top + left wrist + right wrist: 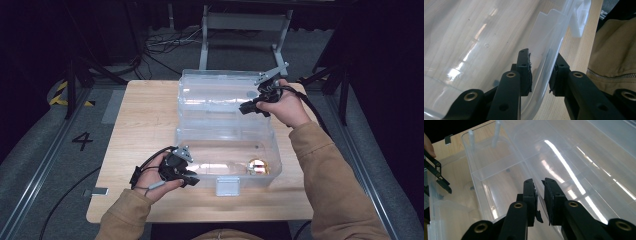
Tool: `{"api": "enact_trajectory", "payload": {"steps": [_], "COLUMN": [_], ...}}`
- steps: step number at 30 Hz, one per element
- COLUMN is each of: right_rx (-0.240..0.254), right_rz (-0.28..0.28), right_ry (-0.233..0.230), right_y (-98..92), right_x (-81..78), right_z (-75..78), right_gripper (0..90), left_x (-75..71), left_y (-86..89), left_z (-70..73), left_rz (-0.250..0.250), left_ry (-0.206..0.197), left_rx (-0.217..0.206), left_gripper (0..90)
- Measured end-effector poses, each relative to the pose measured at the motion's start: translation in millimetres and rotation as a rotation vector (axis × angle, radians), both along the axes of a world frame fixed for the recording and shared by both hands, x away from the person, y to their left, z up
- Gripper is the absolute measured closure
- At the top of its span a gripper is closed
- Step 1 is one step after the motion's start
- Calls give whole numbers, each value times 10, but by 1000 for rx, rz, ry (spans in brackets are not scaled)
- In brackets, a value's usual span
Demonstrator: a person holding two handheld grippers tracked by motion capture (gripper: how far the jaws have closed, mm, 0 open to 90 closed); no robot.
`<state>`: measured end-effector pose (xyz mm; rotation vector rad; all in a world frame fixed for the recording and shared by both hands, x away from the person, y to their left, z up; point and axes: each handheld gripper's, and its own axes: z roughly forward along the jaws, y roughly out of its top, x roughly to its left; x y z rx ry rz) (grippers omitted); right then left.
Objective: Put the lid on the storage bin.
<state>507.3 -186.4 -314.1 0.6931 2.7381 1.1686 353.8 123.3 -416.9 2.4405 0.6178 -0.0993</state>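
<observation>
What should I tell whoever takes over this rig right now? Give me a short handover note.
Left gripper: jaws straddle the front wall of the clear box; contact unclear.
Right gripper: shut on the edge of the open lid, holding it at the back.
Inside the box: a clear bottle with a gold cap, lying on its side.
Done: lid open. Left, probably: steady the box, then lower and latch the lid.

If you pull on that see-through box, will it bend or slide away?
The box probably flexes a little: its clear walls look thin where the left claw straddles the front wall. It likely slides easily, since it looks light, with just a bottle inside, and sits on smooth wood. The open lid, pinched by the right claw, may wobble.
</observation>
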Motion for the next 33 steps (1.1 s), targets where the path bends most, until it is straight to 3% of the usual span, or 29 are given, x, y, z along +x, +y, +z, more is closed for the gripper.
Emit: {"api": "enact_trajectory", "payload": {"steps": [14,33], "right_rx": [-9,-9], "right_rz": [11,39], "right_ry": [-32,-37], "right_y": [-2,-23], "right_x": [-84,-230], "right_z": [23,78], "right_gripper": [802,810], "left_x": [6,15], "left_y": [2,8], "left_z": [0,1], "left_rz": [1,0], "left_ry": [6,15], "left_rx": [-1,-2], "left_gripper": [735,734]}}
